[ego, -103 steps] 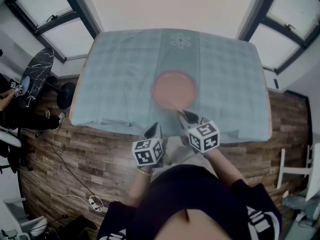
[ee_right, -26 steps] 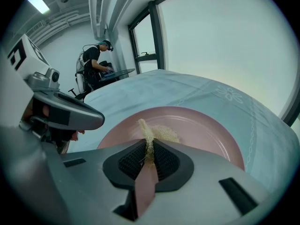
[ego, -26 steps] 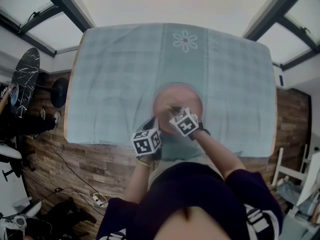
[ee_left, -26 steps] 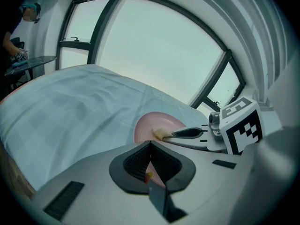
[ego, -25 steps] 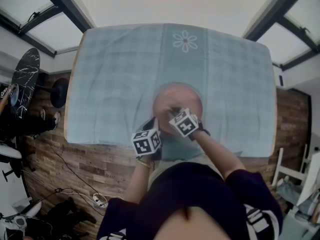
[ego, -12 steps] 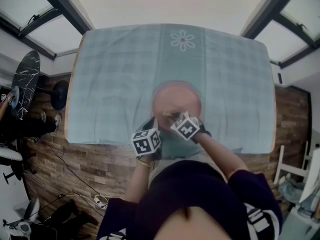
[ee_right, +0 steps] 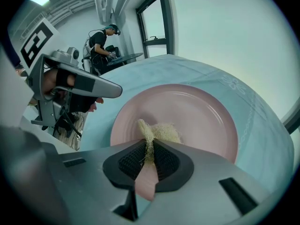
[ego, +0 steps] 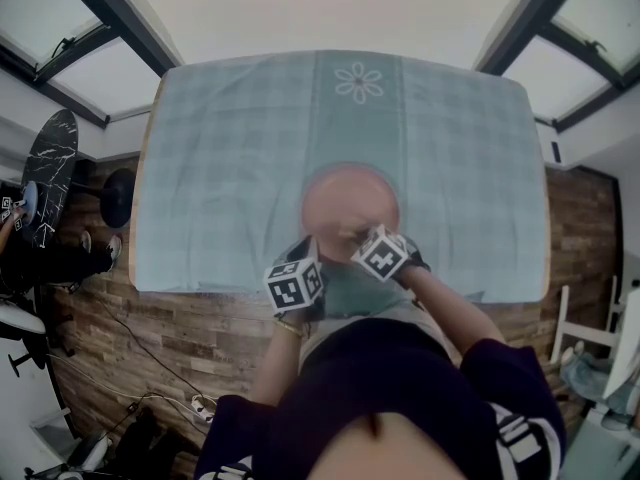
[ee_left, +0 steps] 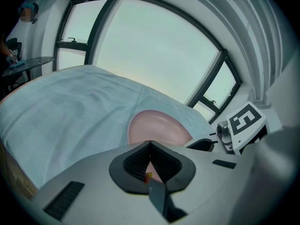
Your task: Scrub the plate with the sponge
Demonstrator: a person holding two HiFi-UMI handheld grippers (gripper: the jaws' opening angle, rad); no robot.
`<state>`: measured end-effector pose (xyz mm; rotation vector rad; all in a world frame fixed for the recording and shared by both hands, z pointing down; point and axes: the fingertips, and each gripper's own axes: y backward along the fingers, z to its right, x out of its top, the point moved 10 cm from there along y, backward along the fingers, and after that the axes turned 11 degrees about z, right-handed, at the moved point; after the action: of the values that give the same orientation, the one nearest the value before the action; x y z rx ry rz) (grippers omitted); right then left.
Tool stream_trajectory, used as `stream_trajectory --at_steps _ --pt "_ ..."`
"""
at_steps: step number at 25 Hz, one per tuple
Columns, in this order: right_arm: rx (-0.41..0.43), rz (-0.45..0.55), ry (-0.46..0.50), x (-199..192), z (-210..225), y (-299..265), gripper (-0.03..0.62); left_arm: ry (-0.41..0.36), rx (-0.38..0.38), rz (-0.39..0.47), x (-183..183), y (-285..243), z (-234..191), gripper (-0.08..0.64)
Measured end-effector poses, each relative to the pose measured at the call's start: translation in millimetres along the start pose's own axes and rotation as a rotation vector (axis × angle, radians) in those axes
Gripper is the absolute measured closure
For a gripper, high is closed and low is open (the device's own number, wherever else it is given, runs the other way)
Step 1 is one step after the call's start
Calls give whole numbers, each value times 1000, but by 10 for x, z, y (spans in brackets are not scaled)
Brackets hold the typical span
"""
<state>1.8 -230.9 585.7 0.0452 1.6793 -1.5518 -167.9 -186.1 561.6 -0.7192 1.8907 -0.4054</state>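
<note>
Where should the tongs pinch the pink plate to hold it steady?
Probably the thin rim on the near left of the plate, coming in low from the person's side. It lies flat on the cloth, so only the raised rim offers an edge to pinch, and the right tongs hold the sponge over the near middle.

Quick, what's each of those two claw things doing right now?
Left gripper: closed, at the round pink plate's near edge.
Right gripper: closed on the pale yellow fibrous sponge, which lies on that plate.
</note>
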Motion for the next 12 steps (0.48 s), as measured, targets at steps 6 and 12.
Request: stream_trajectory --at_steps 6,12 --pt "-51 -60 7 -118 151 78 551 -3 -5 0 3 -26 30 551" --pt "-117 -70 15 -137 370 128 551 -5 -7 -7 -1 -37 29 551"
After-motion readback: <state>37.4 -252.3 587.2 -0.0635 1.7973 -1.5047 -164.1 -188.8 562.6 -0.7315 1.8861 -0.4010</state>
